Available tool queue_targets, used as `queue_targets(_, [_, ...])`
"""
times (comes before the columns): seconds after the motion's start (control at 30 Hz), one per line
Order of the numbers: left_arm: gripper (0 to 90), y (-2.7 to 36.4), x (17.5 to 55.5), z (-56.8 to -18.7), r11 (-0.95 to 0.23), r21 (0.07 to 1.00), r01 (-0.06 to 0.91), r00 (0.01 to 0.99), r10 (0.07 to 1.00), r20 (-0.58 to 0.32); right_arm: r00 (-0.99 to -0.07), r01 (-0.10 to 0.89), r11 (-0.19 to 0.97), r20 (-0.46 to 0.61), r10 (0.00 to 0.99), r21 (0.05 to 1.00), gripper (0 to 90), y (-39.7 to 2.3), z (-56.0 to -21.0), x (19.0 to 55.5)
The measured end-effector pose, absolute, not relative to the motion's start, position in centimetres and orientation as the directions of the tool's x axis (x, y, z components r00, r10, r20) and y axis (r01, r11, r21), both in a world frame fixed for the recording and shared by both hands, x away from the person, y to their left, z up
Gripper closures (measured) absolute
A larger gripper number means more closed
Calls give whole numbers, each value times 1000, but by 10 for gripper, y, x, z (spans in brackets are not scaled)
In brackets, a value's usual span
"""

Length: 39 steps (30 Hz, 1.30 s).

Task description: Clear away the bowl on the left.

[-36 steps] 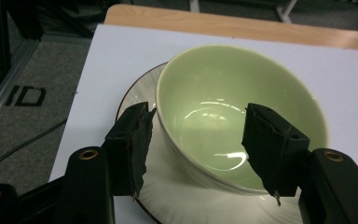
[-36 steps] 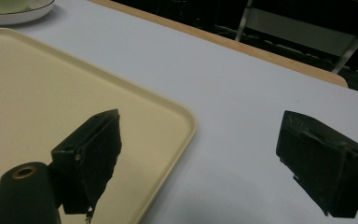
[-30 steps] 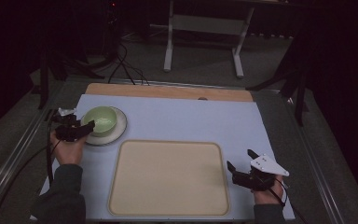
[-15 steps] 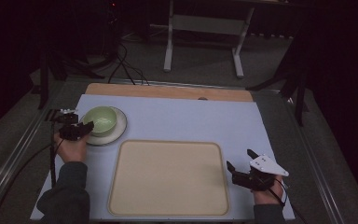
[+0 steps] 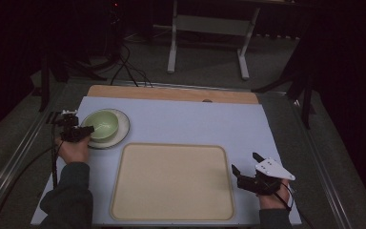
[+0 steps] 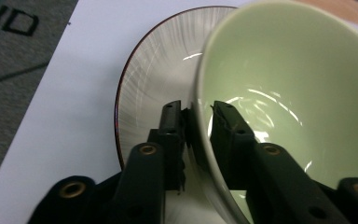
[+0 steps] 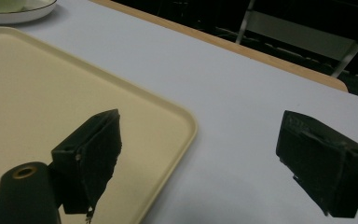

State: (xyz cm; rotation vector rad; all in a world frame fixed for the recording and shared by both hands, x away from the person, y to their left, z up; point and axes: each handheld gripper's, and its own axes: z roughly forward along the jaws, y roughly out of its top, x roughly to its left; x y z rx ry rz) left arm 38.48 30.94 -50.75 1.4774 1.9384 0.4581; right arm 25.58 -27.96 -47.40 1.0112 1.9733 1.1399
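A pale green bowl (image 5: pixel 101 125) sits upright on a round white plate (image 5: pixel 121 130) with a thin dark rim, at the left side of a light blue tabletop. The bowl is glossy and empty, its inside catching highlights. It stands off-centre on the plate, toward the plate's left. Fine brushed lines streak the plate's face, and its right part is bare.

Surface (image 5: pixel 190 126): pale blue-white sheet before me, wooden strip along its far edge.
Tray (image 5: pixel 174 183): beige, near centre.
Plate (image 5: pixel 122 129): far left.
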Motion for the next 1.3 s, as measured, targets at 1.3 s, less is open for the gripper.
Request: queue_targets(1.3, [809,289,358,-470,370,670,644,-42,891,-452,-498,303,318,-136,857,898,135,-281,-473,256])
